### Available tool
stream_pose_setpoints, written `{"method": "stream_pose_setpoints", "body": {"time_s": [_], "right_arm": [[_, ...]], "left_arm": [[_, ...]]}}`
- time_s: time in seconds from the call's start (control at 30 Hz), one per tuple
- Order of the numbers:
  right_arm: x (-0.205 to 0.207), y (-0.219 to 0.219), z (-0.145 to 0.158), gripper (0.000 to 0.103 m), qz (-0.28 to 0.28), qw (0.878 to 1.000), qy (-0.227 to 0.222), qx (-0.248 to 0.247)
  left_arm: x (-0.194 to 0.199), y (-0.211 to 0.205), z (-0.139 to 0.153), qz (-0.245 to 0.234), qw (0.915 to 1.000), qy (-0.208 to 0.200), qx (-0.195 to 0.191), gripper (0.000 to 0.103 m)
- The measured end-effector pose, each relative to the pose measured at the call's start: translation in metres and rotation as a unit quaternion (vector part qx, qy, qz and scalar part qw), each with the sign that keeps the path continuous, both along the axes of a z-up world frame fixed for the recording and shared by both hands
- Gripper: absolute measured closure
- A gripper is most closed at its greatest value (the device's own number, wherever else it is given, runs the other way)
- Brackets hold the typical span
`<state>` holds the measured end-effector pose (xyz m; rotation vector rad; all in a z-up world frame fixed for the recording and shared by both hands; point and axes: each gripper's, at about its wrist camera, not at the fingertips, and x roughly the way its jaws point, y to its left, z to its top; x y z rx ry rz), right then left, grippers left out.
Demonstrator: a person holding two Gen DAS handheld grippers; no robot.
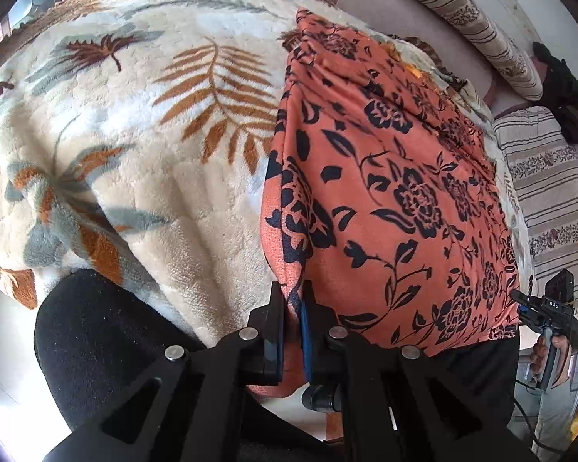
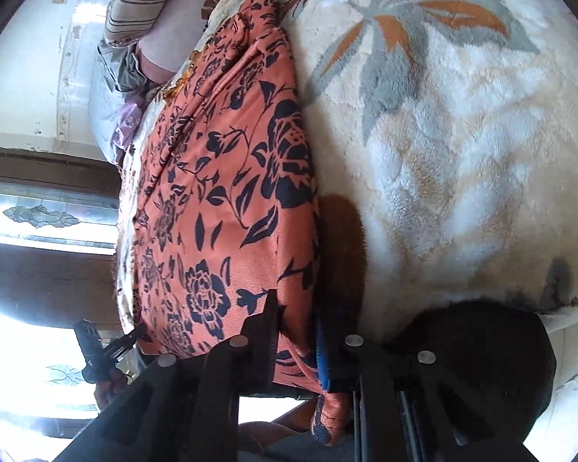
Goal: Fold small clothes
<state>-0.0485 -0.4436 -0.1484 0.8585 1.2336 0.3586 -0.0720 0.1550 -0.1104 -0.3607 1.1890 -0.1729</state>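
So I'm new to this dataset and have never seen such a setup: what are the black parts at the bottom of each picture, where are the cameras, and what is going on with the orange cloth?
There is no robot here. A person holds a two-finger gripper in each hand, and each gripper carries a wide-angle camera looking along its fingers. One picture is from the left gripper, the other from the right gripper; the black parts are their fingers. Each view also catches the other gripper at its edge.

An orange cloth with a black flower print lies on a cream fleece blanket with leaf patterns. Striped cushions lie beyond it.

Both grippers are closed on the cloth's near edge, one at each corner.
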Motion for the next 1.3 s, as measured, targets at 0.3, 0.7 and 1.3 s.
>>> {"method": "stream_pose_setpoints", "body": {"time_s": [0.3, 0.7, 1.3], "right_arm": [[0.001, -0.007, -0.008, 0.07, -0.014, 1.0, 0.02, -0.003], [0.015, 0.006, 0.034, 0.095, 0.013, 0.999, -0.034, 0.023], [0.214, -0.044, 0.075, 0.092, -0.139, 0.972, -0.141, 0.122]], "left_arm": [[0.003, -0.002, -0.027, 0.011, 0.9995, 0.029, 0.0, 0.061], [0.011, -0.002, 0.019, -0.004, 0.9994, -0.03, -0.02, 0.097], [0.226, 0.002, 0.082, 0.036, 0.9871, -0.146, -0.056, 0.091]]}}
